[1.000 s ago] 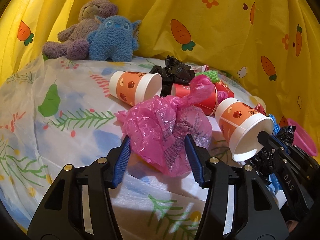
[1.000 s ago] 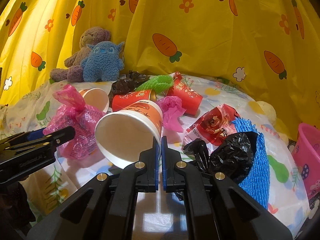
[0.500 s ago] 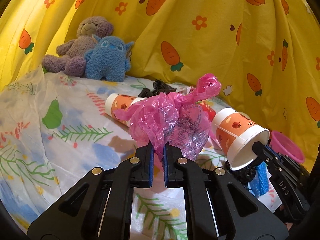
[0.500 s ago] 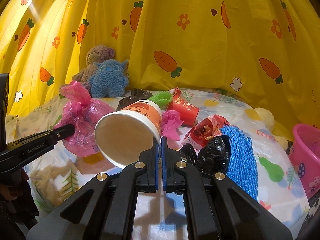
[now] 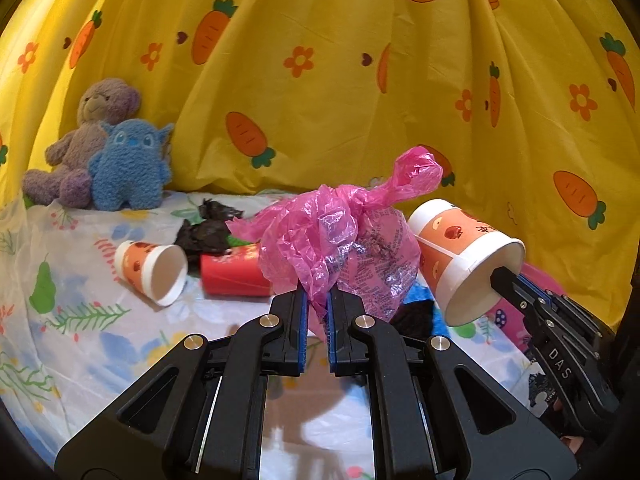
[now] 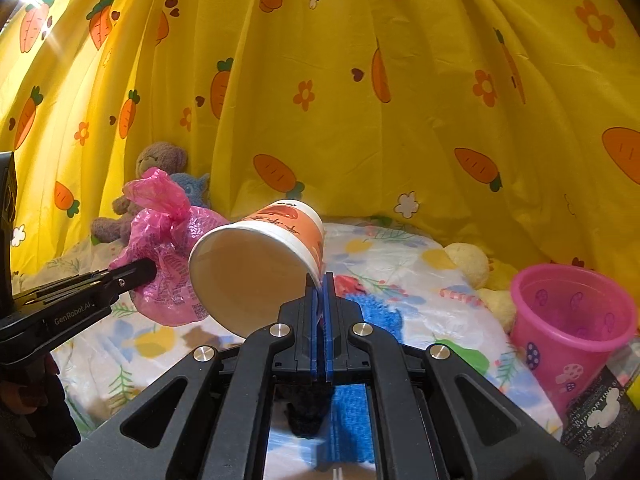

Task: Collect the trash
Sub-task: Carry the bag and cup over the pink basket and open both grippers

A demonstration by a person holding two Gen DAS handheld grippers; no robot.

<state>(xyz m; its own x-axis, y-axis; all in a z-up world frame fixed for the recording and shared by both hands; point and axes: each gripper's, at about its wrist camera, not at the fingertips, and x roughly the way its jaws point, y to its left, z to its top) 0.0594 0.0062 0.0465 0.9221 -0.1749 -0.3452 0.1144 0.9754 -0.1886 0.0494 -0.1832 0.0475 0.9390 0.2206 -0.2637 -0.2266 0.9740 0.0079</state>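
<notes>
While the left gripper [image 5: 316,312] pinches a pink trash bag [image 5: 352,252] aloft, the right gripper [image 6: 322,300], clamped on a paper cup's [image 6: 256,268] rim, sits nearer the pink bin [image 6: 572,320] at right.

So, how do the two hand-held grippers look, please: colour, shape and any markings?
Both are black plastic. The left hand-held gripper has two angular arms with triangular cut-outs, silver rivets and blue ribbed pads; its side reads "GenRobot.AI". The right hand-held gripper is built the same, and its side shows "DAS".
</notes>
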